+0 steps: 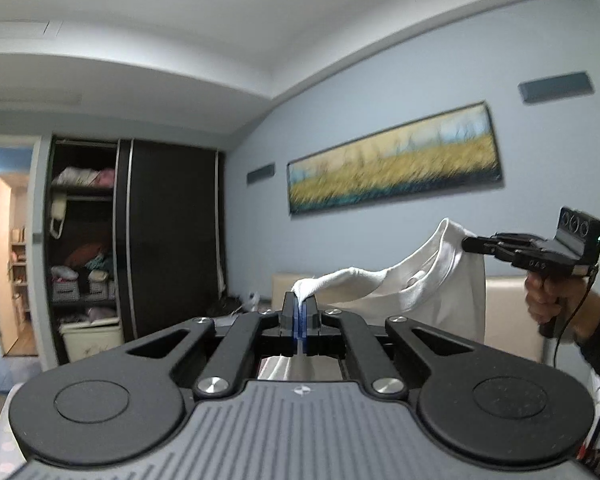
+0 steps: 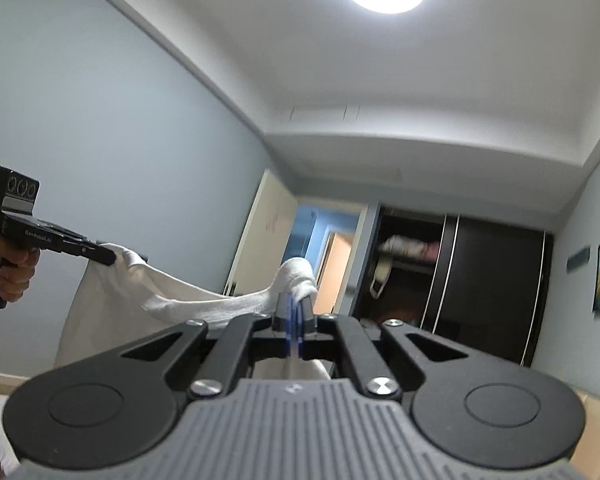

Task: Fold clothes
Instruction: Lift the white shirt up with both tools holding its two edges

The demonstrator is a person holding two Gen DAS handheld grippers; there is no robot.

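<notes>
White shirt (image 1: 428,280) hangs in mid-air between both claws, left gripper (image 1: 300,304) pinched tight on one shoulder, right gripper (image 1: 470,245) out at three o'clock clamped by the collar, and either thin bite could slip, dropping it crumpled.

Both wrist views tilt upward, sharing the wardrobe (image 1: 132,240).

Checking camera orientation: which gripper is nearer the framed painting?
Right. The right gripper hangs just below the painting, beside that wall; the left gripper sits farther out.
</notes>
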